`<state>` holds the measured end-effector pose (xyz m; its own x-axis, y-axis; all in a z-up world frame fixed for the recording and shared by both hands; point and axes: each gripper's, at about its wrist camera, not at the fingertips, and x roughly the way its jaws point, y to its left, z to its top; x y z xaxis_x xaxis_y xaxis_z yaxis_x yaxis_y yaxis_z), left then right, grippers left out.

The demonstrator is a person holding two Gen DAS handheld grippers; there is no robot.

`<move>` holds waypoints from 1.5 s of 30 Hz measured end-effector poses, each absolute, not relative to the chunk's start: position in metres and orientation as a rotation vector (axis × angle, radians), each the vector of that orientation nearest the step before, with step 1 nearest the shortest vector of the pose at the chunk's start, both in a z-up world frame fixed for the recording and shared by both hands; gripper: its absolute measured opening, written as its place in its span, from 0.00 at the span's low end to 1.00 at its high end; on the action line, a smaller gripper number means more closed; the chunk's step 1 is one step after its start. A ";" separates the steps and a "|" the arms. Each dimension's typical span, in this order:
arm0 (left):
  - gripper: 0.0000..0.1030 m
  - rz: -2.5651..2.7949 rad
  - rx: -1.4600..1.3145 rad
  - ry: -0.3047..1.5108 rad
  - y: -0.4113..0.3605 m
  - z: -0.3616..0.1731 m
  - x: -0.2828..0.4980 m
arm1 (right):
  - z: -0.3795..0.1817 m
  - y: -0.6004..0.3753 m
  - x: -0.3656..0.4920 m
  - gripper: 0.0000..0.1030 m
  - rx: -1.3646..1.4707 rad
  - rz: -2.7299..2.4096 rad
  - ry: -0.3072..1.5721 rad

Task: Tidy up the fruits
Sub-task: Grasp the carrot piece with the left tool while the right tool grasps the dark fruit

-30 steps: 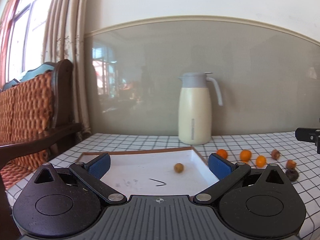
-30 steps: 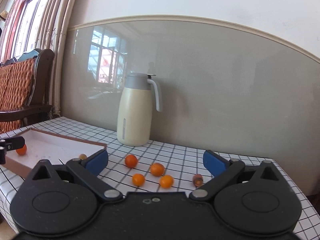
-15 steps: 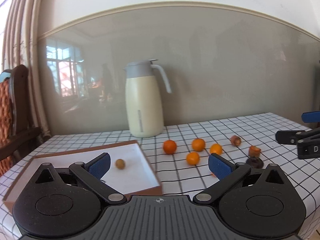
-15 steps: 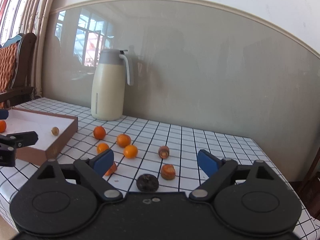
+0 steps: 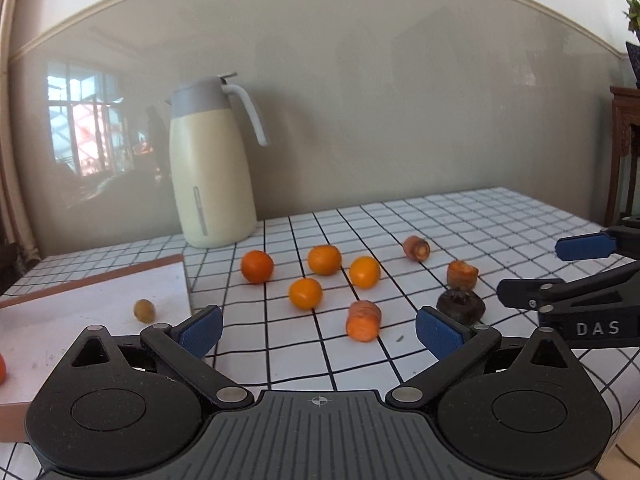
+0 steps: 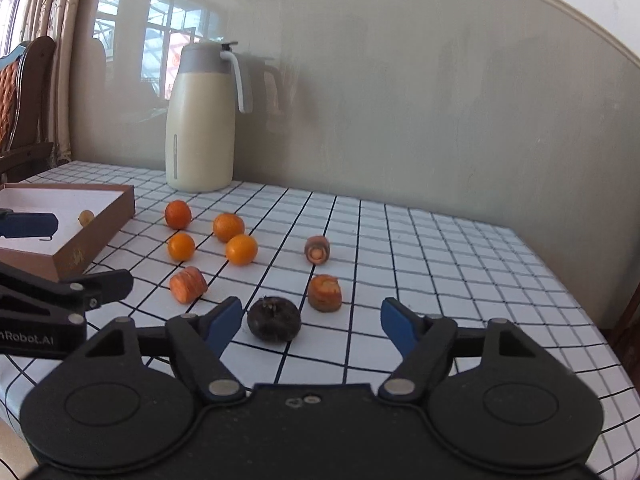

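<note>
Checked surface [image 6: 460, 264], white with black grid lines, carrying everything. Tall cream jug [image 6: 202, 120] with grey lid at the back by the wall. Brown-walled tray [image 6: 100, 232] with white floor at the left edge, holding one small tan fruit [image 6: 85, 217]; in the left wrist view, an orange sliver [image 5: 1, 368] at the tray's near left border. Four round orange fruits [image 6: 229, 227] clustered on the surface just right of the tray. Three stubby carrot-like chunks [image 6: 188, 284] spread around them, plus one dark, wrinkled round piece [image 6: 273, 319] nearest the right claw.

Compared with a second ago: both views swung rightward, tray now pushed to the left edge, loose fruits now centred and nearer.

Left claw [image 5: 319, 330] spread wide, gripping nothing, hovering above the surface near one carrot chunk. Right claw [image 6: 311, 320] likewise wide apart, empty, dark piece lying just ahead between its blue pads [image 6: 223, 322].
</note>
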<state>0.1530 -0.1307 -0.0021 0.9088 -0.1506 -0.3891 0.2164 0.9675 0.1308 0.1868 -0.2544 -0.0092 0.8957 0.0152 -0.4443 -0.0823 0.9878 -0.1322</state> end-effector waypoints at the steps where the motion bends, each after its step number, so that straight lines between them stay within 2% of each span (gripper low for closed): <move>1: 0.92 -0.189 0.179 0.401 -0.133 -0.004 0.156 | -0.011 -0.254 0.189 0.61 -0.144 0.058 0.466; 2: 0.83 -0.192 0.185 0.421 -0.136 -0.007 0.162 | -0.012 -0.253 0.193 0.61 -0.142 0.066 0.478; 3: 0.80 -0.198 0.185 0.438 -0.137 -0.010 0.165 | -0.014 -0.252 0.196 0.60 -0.143 0.074 0.490; 6: 0.76 -0.211 0.181 0.466 -0.141 -0.014 0.171 | -0.019 -0.248 0.203 0.58 -0.149 0.082 0.510; 9: 0.73 -0.228 0.177 0.484 -0.145 -0.018 0.180 | -0.026 -0.251 0.211 0.51 -0.134 0.083 0.548; 12: 0.73 -0.231 0.171 0.499 -0.148 -0.020 0.187 | -0.031 -0.254 0.218 0.50 -0.130 0.093 0.573; 19: 0.68 -0.243 0.159 0.541 -0.154 -0.029 0.205 | -0.039 -0.257 0.234 0.42 -0.111 0.108 0.614; 34: 0.68 -0.253 0.134 0.594 -0.161 -0.034 0.239 | -0.036 -0.272 0.263 0.41 -0.069 0.115 0.616; 38: 0.68 -0.263 0.160 0.594 -0.167 -0.035 0.240 | -0.037 -0.272 0.266 0.34 -0.060 0.129 0.629; 43: 0.46 -0.274 0.164 0.600 -0.172 -0.035 0.242 | -0.037 -0.268 0.264 0.33 -0.122 0.110 0.627; 45: 0.31 -0.288 0.150 0.601 -0.174 -0.036 0.242 | -0.037 -0.271 0.264 0.33 -0.110 0.111 0.630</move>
<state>0.2420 -0.1745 -0.0355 0.7866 -0.2229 -0.5758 0.3092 0.9494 0.0550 0.2639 -0.2707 -0.0367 0.8023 0.0701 -0.5928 -0.1372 0.9882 -0.0688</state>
